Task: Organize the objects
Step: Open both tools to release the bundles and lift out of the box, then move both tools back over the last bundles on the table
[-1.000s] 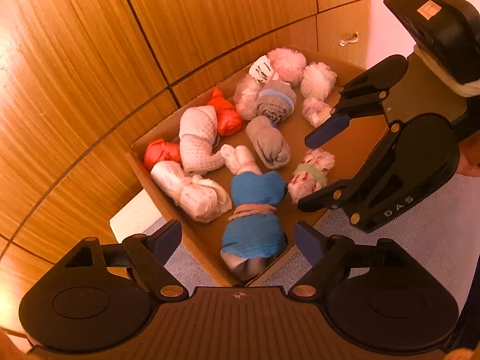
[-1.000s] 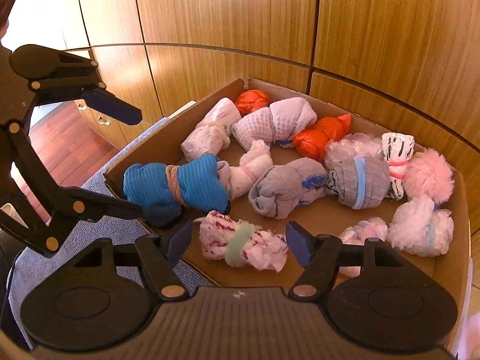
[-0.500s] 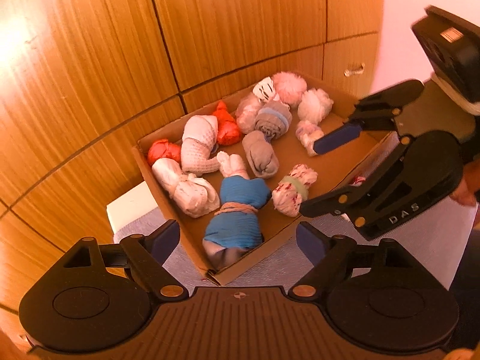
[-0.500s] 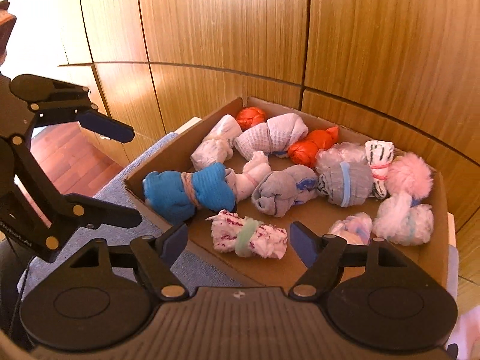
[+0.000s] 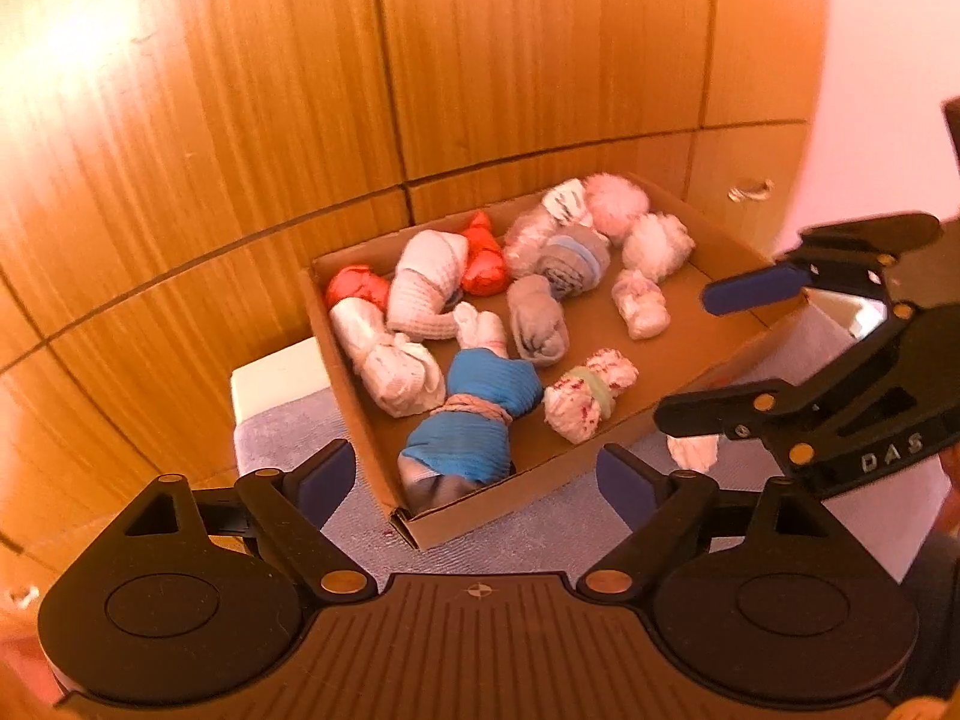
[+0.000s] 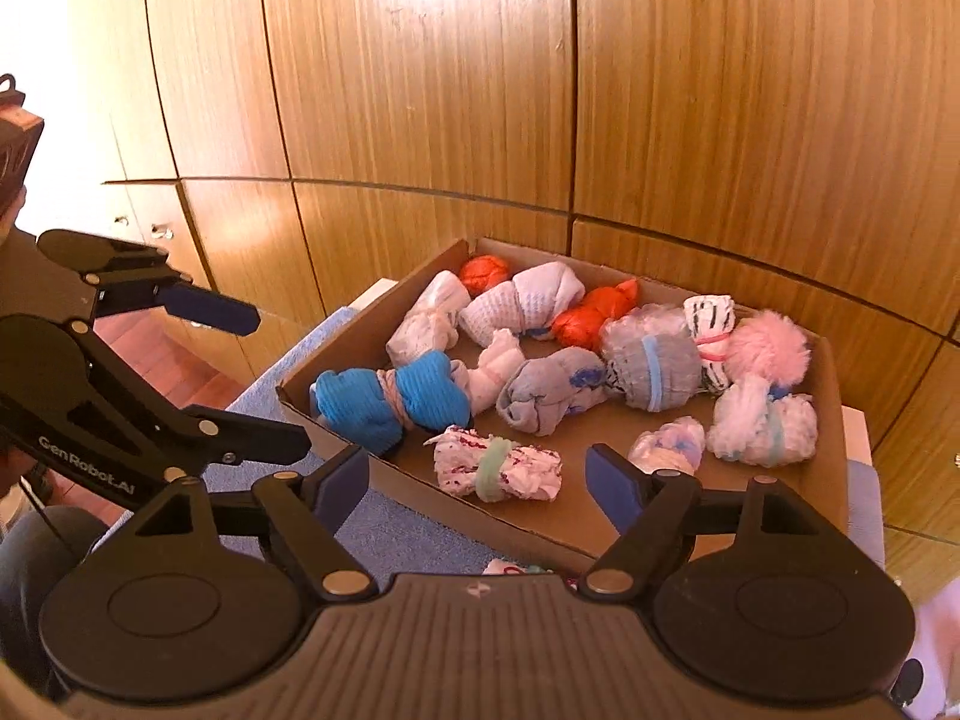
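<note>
While both views show the box (image 5: 510,516), only the left shows a handle (image 5: 747,189).

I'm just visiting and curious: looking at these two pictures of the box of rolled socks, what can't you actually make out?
- White bundle, left wrist view: lying outside the cardboard box, mostly hidden behind the right claw.
- Scrap with red marks, right wrist view: outside the box, cut off by the claw's own body.
- Pale bundle, right wrist view: partly behind a claw finger.
- Grey sock print: too small to read.
</note>
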Motion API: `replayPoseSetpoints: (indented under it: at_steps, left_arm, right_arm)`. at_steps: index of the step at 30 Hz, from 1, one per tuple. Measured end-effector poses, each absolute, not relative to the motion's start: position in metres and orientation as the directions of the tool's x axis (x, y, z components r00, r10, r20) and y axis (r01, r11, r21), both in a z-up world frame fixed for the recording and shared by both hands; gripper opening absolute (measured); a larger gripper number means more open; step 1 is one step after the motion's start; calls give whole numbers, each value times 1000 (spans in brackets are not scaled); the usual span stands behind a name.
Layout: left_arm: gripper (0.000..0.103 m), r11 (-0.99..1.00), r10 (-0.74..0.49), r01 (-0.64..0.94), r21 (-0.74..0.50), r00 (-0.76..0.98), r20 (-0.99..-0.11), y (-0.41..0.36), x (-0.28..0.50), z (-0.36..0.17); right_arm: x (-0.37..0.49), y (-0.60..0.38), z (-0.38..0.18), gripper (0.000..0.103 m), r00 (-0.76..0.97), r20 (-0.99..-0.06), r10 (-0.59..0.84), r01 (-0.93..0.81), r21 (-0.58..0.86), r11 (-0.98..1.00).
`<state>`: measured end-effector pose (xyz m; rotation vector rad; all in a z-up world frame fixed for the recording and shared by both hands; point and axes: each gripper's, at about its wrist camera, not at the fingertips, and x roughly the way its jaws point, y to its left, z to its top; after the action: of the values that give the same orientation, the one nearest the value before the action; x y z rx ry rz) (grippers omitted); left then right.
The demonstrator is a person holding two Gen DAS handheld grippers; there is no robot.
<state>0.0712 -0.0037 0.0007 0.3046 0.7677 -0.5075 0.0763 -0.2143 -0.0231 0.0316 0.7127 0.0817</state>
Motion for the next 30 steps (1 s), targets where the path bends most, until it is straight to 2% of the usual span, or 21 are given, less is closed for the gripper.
replayPoseSetpoints:
  at_steps: [10,17,25,30]
  left_arm:
    - [92,896,-303,443,19,644,-702,-2,64,4]
    - [95,908,-316,420,-5,675,-666,-13,42,1]
    - [96,882,-363,471,-9,668,-649,-59,10,-28]
    - [96,876,-360,481,-8,645,-674,-95,10,-45]
  right_arm:
    - [51,-215,-17,81,792,-609,32,3,56,998]
    - [-8,-224,-31,85,831,-554,-45,74,30,997]
    - [-61,-243,-65,85,836,-521,-173,198,-7,980]
    - [-67,-253,-80,85,838,-517,-177,205,-4,979]
